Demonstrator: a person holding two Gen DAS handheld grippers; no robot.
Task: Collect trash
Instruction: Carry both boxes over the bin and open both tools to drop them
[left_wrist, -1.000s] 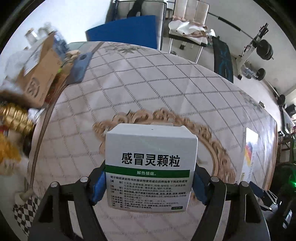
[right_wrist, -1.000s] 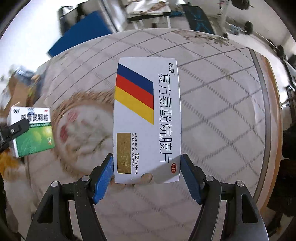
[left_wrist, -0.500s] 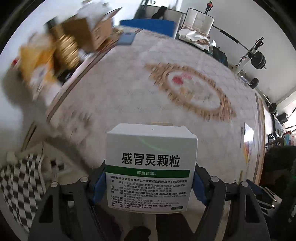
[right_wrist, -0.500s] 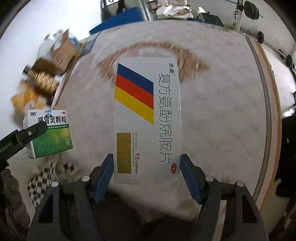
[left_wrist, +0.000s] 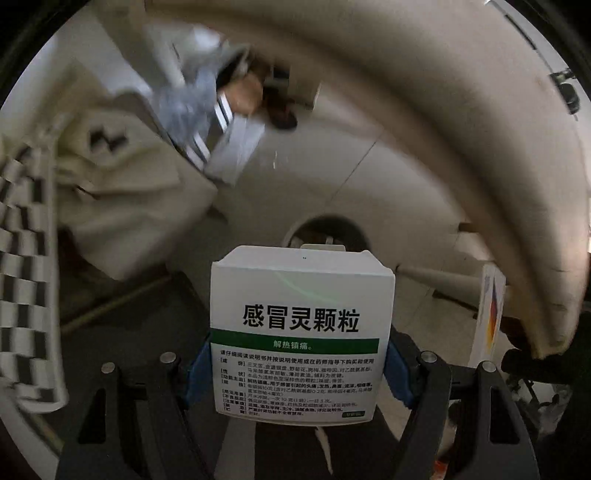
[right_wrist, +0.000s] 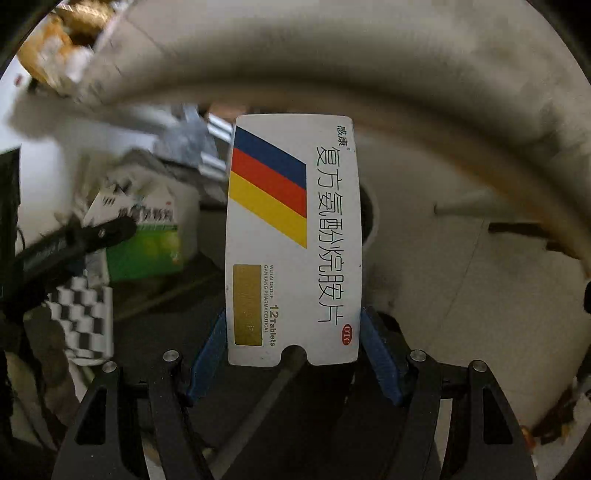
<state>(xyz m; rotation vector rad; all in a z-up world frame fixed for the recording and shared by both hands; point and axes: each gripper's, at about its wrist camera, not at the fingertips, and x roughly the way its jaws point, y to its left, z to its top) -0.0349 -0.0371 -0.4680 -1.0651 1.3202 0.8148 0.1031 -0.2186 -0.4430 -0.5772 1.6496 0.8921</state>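
Left wrist view, lower centre: the left gripper (left_wrist: 295, 373) has its blue pads pressed against the sides of a white and green medicine box (left_wrist: 299, 332). Right wrist view, centre: the right gripper (right_wrist: 293, 354) clamps a flat tablet carton (right_wrist: 293, 240) with blue, red and yellow stripes. Beyond both, tiled floor (left_wrist: 332, 177) and blurred clutter at upper left. Both pieces are collected, I judge, but not dropped; whether the dark round opening (left_wrist: 325, 232) behind the box is a bin is unclear.
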